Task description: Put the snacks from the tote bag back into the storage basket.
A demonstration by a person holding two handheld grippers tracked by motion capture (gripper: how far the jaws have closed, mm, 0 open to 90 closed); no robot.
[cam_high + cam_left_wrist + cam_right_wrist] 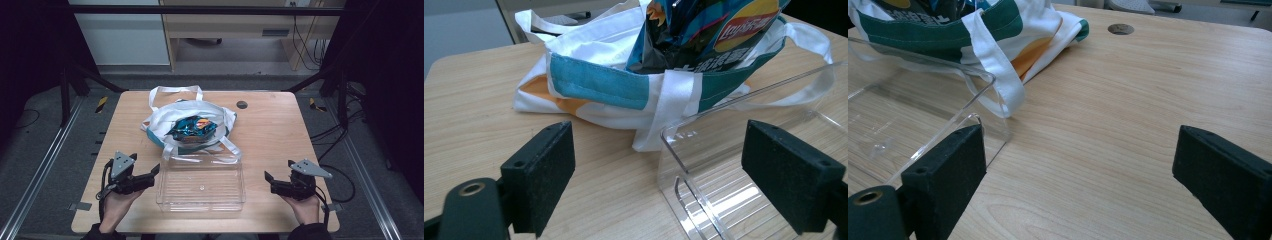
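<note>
At the left, the left gripper (150, 176) is held low on the table (280, 125), jaws spread wide and empty, just beside the clear tray (201, 186). In the middle, behind the tray, the white tote bag (160, 120) lies open with the blue snack packets (192, 127) inside. To the right, the right gripper (270, 181) is parked, jaws released. A packet should probably be pinched by its edge, the straps avoided.
</note>
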